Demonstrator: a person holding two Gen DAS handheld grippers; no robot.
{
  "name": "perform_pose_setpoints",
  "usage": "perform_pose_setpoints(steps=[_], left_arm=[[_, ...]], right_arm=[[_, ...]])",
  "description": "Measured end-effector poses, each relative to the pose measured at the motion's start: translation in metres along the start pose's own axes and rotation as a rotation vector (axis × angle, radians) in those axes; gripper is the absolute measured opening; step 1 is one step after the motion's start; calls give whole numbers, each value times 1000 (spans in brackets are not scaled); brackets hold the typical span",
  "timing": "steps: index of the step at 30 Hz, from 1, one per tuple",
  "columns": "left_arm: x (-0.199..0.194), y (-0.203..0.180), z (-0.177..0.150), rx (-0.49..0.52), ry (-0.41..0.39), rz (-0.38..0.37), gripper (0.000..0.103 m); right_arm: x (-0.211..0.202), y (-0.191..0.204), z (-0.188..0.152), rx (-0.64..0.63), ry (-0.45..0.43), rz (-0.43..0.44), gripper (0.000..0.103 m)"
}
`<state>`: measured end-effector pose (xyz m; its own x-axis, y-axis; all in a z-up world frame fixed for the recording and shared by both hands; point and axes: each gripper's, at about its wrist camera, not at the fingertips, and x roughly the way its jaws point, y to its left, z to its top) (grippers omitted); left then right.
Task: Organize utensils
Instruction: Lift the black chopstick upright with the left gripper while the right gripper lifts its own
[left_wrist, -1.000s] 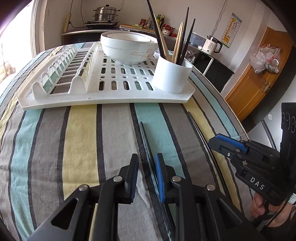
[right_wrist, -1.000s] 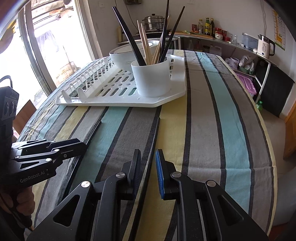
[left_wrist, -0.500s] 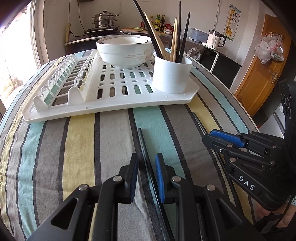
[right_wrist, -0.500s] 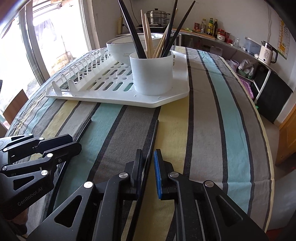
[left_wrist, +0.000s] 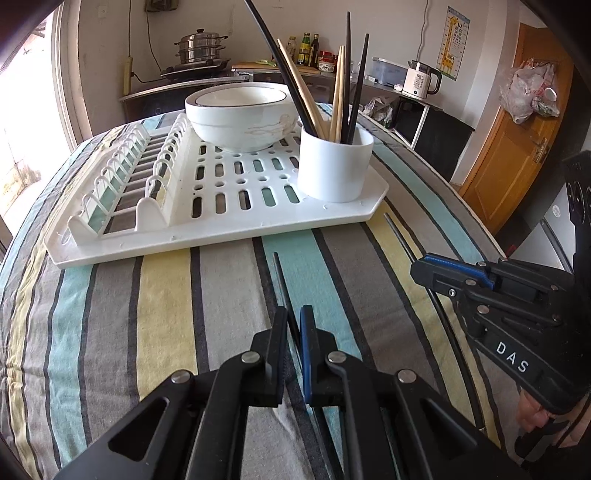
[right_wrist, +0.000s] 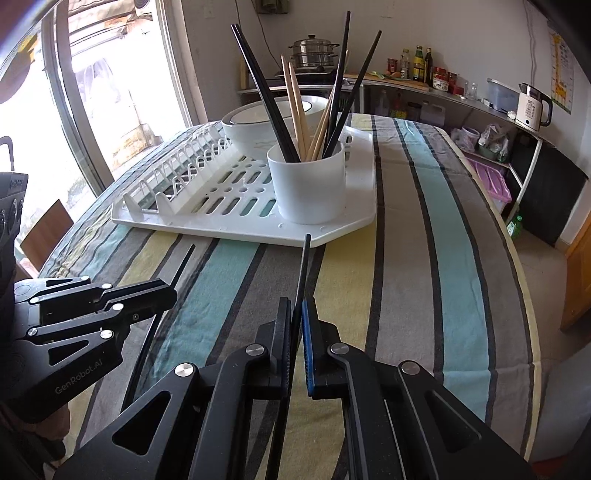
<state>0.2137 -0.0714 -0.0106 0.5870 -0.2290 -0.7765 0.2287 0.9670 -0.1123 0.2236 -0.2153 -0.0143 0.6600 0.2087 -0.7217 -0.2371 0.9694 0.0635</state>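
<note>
My left gripper (left_wrist: 293, 325) is shut on a black chopstick (left_wrist: 282, 284) that points toward the rack. My right gripper (right_wrist: 296, 317) is shut on a second black chopstick (right_wrist: 303, 266), lifted with its tip near the rack's front edge. Each gripper shows in the other's view: the right gripper (left_wrist: 436, 267) and its chopstick (left_wrist: 402, 243), the left gripper (right_wrist: 162, 295) and its chopstick (right_wrist: 183, 264). A white cup (left_wrist: 334, 168) (right_wrist: 306, 184) holding several black and wooden chopsticks stands at the front right corner of the white dish rack (left_wrist: 207, 236) (right_wrist: 236, 229).
A white bowl (left_wrist: 240, 114) (right_wrist: 251, 125) sits on the rack behind the cup. The table wears a striped cloth (left_wrist: 155, 314) (right_wrist: 443, 258). Its right edge (right_wrist: 524, 295) drops to the floor. A counter with pots and bottles (left_wrist: 258, 66) runs along the back wall.
Both grippers have closed further onto their chopsticks and lifted, moving closer to the rack and cup. The chopstick tips have risen off the cloth.
</note>
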Motion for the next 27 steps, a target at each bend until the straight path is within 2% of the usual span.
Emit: perform_pose_setpoints(steps=[15,19,27], left_arm=[[-110,10,37,8,-261,-74,5],[-127,13,32,4,-298,-87,5],[-142,15,19,10,-323,-105,5]], right_arm=[[-102,7,28,19,-278,24,5],[-116,8,24,21,-311,23,5],[-125,5,15,32,-330,17,5]])
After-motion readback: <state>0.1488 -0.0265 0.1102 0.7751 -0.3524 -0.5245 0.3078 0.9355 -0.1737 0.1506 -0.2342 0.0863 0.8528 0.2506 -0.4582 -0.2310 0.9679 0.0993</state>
